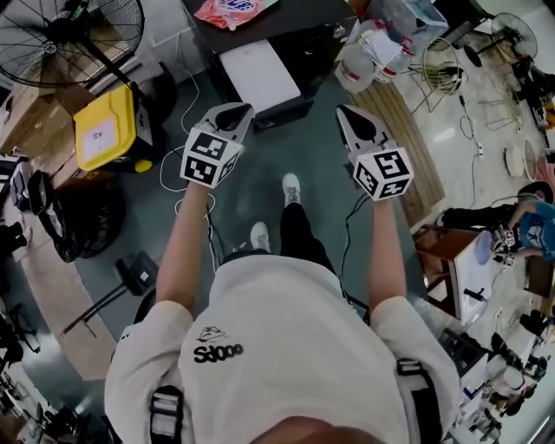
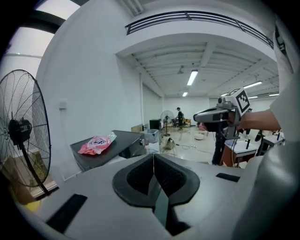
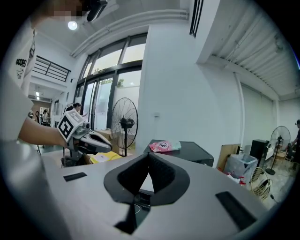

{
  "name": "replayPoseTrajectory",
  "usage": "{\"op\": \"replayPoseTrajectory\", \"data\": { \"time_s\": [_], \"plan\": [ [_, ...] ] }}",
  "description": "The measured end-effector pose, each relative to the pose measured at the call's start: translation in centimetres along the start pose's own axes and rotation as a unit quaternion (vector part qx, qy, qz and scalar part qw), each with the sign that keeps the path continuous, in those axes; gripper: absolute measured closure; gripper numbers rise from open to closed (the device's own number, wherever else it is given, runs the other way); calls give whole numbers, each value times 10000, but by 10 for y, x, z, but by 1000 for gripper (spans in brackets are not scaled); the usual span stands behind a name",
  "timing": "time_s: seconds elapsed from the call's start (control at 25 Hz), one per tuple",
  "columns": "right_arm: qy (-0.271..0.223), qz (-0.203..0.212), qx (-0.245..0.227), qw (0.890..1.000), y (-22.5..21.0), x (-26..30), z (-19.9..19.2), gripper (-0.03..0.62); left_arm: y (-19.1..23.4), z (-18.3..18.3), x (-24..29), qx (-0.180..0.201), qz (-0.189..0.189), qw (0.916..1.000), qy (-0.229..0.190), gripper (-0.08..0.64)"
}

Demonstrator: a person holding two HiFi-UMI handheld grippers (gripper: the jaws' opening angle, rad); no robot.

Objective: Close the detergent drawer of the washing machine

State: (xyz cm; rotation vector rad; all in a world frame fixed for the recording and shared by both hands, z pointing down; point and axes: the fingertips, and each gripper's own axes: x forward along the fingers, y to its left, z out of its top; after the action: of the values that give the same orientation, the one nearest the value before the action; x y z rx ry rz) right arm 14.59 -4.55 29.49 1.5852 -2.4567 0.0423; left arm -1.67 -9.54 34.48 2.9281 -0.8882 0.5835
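Note:
The washing machine (image 1: 286, 26) is a dark box straight ahead with a pink detergent bag (image 1: 230, 10) lying on its top. A white drawer (image 1: 258, 74) juts out of its front toward me. My left gripper (image 1: 236, 111) and right gripper (image 1: 345, 113) are held side by side in the air short of it, both shut and empty. In the left gripper view the shut jaws (image 2: 153, 161) point past the machine (image 2: 117, 143), with the right gripper (image 2: 213, 115) at the right. In the right gripper view the jaws (image 3: 149, 161) are shut, the machine (image 3: 192, 151) lies beyond, and the left gripper (image 3: 93, 138) shows at the left.
A big black floor fan (image 1: 69, 35) and a yellow-lidded box (image 1: 104, 130) stand to the left. A clear bin with bottles (image 1: 381, 43) and a wooden board (image 1: 403, 147) lie to the right. Cables run over the floor by my feet (image 1: 290, 186).

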Motion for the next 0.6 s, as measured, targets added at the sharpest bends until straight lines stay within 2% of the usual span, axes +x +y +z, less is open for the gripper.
{"op": "replayPoseTrajectory", "data": {
  "time_s": [0.2, 0.36, 0.48, 0.6],
  "plan": [
    [244, 8, -48, 9997, -23, 30, -32, 594, 6, -26, 25, -189, 44, 9997, 143, 541],
    [406, 188, 103, 9989, -29, 59, -66, 589, 19, -60, 46, -363, 198, 9983, 422, 540],
    [586, 341, 252, 9974, -33, 80, -95, 554, 29, -87, 61, -593, 304, 9958, 632, 488],
    [845, 510, 351, 9945, -39, 97, -128, 524, 28, -112, 76, -746, 247, 9936, 812, 450]
  ]
}}
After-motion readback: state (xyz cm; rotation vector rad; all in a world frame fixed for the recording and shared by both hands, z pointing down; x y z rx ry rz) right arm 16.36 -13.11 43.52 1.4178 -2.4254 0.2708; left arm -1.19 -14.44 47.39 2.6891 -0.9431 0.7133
